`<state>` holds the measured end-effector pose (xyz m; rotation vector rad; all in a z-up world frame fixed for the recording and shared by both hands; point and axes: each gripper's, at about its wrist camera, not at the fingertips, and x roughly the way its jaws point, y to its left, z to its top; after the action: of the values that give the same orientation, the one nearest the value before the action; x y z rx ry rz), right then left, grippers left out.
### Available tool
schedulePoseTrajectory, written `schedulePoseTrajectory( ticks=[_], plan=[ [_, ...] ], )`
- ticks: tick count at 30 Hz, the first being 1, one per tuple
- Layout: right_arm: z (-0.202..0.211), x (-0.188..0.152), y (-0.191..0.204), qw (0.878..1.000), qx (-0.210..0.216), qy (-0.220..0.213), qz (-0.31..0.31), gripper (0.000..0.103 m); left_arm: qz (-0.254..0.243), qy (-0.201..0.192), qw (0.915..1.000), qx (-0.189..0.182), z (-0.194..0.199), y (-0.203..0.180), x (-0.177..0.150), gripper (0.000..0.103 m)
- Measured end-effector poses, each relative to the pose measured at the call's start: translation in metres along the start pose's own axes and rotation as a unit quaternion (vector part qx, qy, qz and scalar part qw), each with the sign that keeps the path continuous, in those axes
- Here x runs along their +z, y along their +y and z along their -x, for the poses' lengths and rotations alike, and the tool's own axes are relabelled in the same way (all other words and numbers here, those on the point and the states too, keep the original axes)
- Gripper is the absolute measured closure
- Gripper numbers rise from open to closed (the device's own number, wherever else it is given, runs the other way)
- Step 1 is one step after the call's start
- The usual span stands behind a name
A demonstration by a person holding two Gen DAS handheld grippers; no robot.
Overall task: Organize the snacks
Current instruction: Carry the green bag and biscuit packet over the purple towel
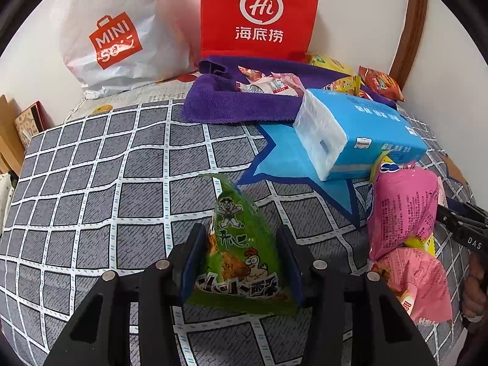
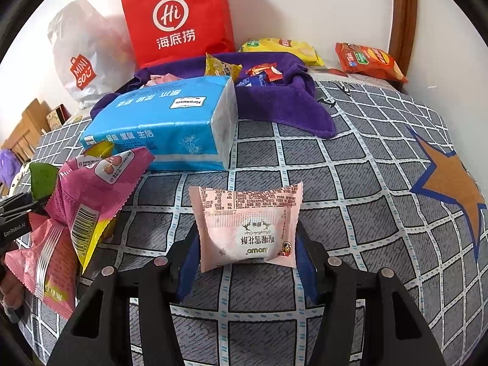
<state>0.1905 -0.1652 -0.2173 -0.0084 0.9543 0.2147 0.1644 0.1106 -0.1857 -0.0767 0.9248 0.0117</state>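
Above checked bedding (image 1: 91, 167), left claw (image 1: 241, 262) clamps green snack (image 1: 244, 244); right claw (image 2: 247, 253) clamps pink snack (image 2: 247, 225).

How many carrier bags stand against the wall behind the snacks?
2: a red paper bag behind the purple towel, and a white plastic bag left of it. Others may be hidden.

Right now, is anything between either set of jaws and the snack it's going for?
No. The green snack packet already sits between the left gripper jaws, and the pale pink packet between the right gripper jaws. Other packets lie off to the side.
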Motion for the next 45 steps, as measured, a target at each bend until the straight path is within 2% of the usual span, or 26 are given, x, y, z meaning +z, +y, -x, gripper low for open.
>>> schedulePoseTrajectory(
  ticks=[3, 5, 10, 16, 23, 30, 36, 42, 45],
  plan=[
    [0.001, 0.0, -0.002, 1.0, 0.009, -0.002, -0.003, 0.048, 0.009, -0.002, 1.0, -0.003, 0.002, 0.003, -0.001, 0.06],
    [0.002, 0.0, -0.003, 1.0, 0.013, -0.002, -0.005, 0.048, 0.012, 0.001, 0.9999, 0.009, 0.005, 0.004, -0.003, 0.06],
    [0.011, -0.001, -0.002, 0.999, 0.029, -0.014, 0.007, 0.049, 0.052, 0.005, 0.9986, 0.005, 0.02, 0.01, -0.005, 0.061],
    [0.036, 0.022, -0.002, 0.998, 0.041, -0.04, 0.009, 0.049, 0.055, -0.009, 0.9984, 0.002, 0.049, 0.003, 0.017, 0.061],
    [0.079, 0.086, 0.006, 0.995, 0.04, -0.092, 0.01, 0.049, 0.047, -0.032, 0.9982, -0.016, 0.07, -0.012, 0.074, 0.061],
    [0.089, 0.162, 0.02, 0.993, 0.023, -0.118, 0.018, 0.049, 0.066, -0.055, 0.9955, -0.04, 0.071, -0.013, 0.139, 0.061],
    [0.067, 0.225, 0.027, 0.992, 0.035, -0.12, 0.004, 0.049, 0.076, -0.058, 0.9948, -0.037, 0.053, -0.008, 0.19, 0.061],
    [0.032, 0.265, 0.032, 0.992, 0.042, -0.115, 0.01, 0.049, 0.082, -0.057, 0.994, -0.044, 0.022, -0.005, 0.234, 0.061],
    [0.011, 0.273, 0.031, 0.993, 0.045, -0.108, 0.008, 0.049, 0.083, -0.052, 0.9936, -0.055, 0.002, -0.004, 0.252, 0.061]
  ],
)
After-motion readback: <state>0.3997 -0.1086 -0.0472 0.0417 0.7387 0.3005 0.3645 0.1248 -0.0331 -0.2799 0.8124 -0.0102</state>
